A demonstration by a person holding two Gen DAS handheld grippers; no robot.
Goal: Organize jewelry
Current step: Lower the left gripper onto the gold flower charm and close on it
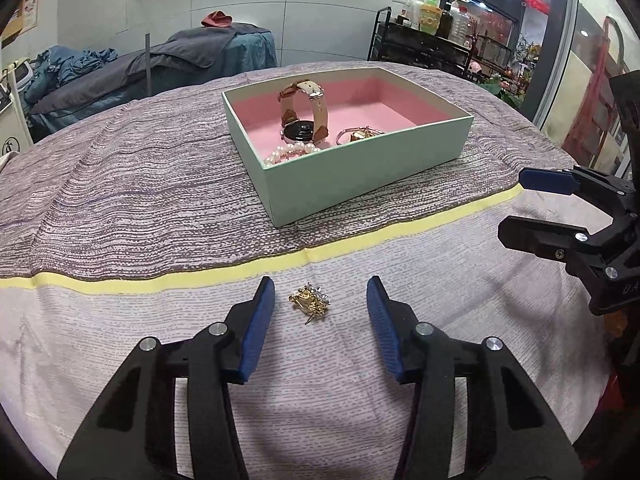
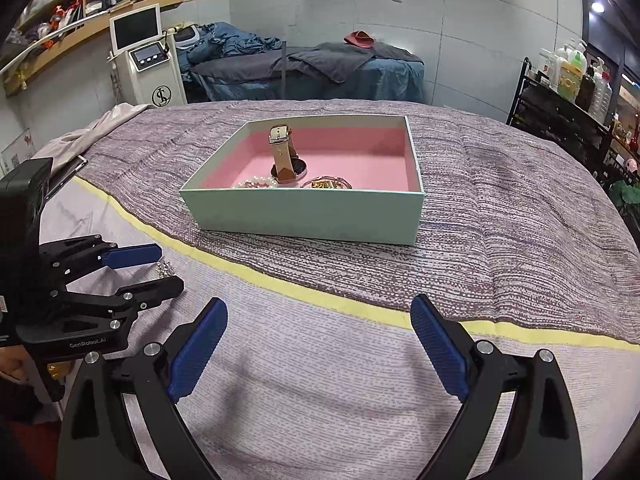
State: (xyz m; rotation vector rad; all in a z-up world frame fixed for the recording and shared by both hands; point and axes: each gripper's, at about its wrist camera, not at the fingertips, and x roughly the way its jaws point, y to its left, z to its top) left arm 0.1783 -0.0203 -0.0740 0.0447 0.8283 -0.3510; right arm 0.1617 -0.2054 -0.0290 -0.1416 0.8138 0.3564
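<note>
The left gripper (image 1: 320,300), black plastic with ribbed blue rubber pads, is seen partly open over the pale woven cloth (image 1: 120,340). A small gold-coloured metal jewelry cluster with silver bits (image 1: 310,302) is framed between the pads, lying on the cloth; neither pad touches it, so nothing is gripped. The right gripper (image 2: 320,340), same build, is held wide open and empty over bare cloth, at 3 o'clock of the left one.

A flat yellow strip (image 1: 200,276) is seen across the fabric just past the cluster, with a darker purple-grey ribbed weave beyond it. At 12 o'clock from the cluster, well apart, a rectangular mint-green cardboard box with pink lining (image 1: 360,176) is placed on the darker weave. Inside it: a round black-faced watch with tan leather strap (image 1: 302,114) standing looped upright, a white pearl strand (image 1: 290,153) against the near wall, and a thin gold-and-silver metal bangle piece (image 1: 358,134) at the watch's 3 o'clock.
</note>
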